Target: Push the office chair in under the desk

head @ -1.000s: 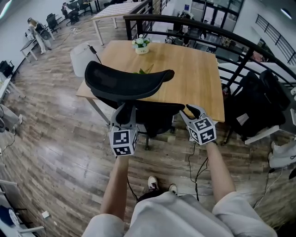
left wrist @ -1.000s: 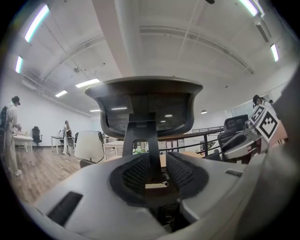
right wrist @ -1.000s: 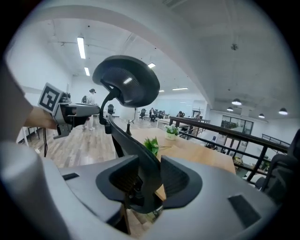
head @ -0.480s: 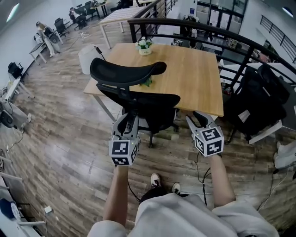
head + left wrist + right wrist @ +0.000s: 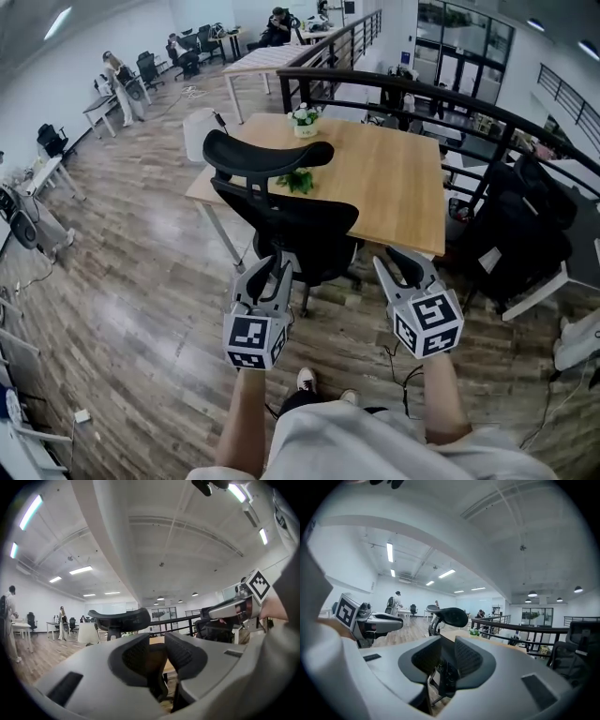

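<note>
Left tool (image 5: 271,272), right tool (image 5: 399,266), closing empty, backed off chair (image 5: 286,220) at desk (image 5: 398,178).

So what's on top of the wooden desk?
A little white pot of flowers stands near the far edge of the desk, and a green leafy sprig lies closer. The black office chair covers part of the near edge, so anything there is hidden.

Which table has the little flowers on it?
The wooden desk right behind the black office chair; the white flowers stand near its far edge. The paler table beyond has none visible.
</note>
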The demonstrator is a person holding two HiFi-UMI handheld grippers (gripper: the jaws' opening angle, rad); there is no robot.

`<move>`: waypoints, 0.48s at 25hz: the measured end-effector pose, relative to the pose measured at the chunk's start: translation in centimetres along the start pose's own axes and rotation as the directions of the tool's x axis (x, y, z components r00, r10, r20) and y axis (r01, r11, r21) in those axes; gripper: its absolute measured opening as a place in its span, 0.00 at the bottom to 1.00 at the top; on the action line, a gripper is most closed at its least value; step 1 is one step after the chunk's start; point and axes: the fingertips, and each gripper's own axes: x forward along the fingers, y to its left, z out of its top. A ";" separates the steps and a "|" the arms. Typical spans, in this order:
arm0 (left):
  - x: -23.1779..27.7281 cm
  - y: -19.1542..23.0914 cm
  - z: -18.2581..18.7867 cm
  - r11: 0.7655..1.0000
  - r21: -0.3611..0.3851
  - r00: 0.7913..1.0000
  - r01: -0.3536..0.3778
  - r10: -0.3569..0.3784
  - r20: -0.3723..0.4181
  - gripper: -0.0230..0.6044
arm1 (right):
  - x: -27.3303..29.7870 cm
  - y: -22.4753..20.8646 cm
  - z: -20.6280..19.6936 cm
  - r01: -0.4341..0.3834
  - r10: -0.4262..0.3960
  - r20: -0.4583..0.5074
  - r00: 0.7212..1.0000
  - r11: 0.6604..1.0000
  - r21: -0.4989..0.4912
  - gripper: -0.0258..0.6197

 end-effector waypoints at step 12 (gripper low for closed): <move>-3.7 -3.7 4.0 0.997 0.069 0.999 -0.021 0.018 0.041 0.06 | -2.9 3.7 2.9 -0.121 0.121 0.070 0.990 0.993 -0.010 0.07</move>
